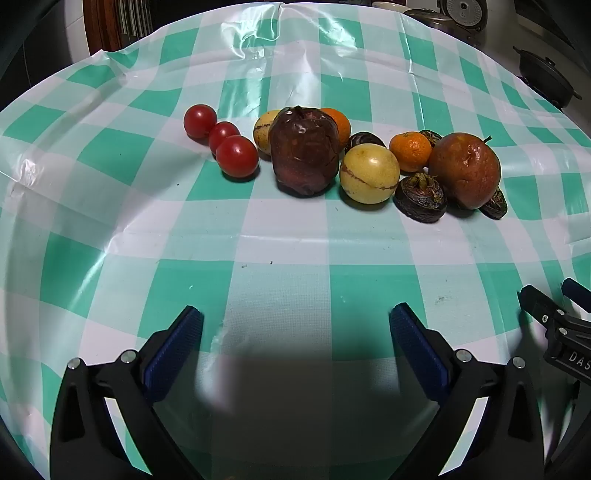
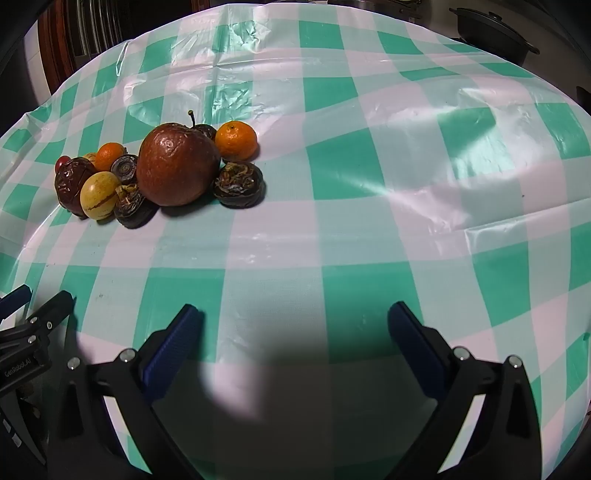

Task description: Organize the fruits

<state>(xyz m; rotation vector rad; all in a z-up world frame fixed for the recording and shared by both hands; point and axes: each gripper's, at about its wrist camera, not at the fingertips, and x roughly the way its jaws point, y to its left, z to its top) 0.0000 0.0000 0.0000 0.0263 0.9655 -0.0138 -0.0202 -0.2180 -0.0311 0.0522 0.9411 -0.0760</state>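
A cluster of fruit lies on the green-checked tablecloth point(image 1: 280, 236). Three red tomatoes point(image 1: 236, 156) sit at its left, then a dark wrinkled apple point(image 1: 303, 150), a yellow passion fruit point(image 1: 369, 173), a tangerine point(image 1: 410, 151), a dark dried fruit point(image 1: 421, 197) and a brown-red apple point(image 1: 464, 170). In the right wrist view the brown-red apple point(image 2: 178, 164) is at upper left, with a tangerine point(image 2: 236, 140) and a dark fruit point(image 2: 239, 184) beside it. My left gripper point(image 1: 295, 332) is open and empty, short of the fruit. My right gripper point(image 2: 293, 328) is open and empty, to the right of the cluster.
A black pot point(image 1: 546, 75) and a rice cooker point(image 1: 463, 14) stand beyond the table's far right edge. The pot also shows in the right wrist view point(image 2: 491, 31). Dark wooden furniture point(image 2: 62, 40) is behind the far left edge.
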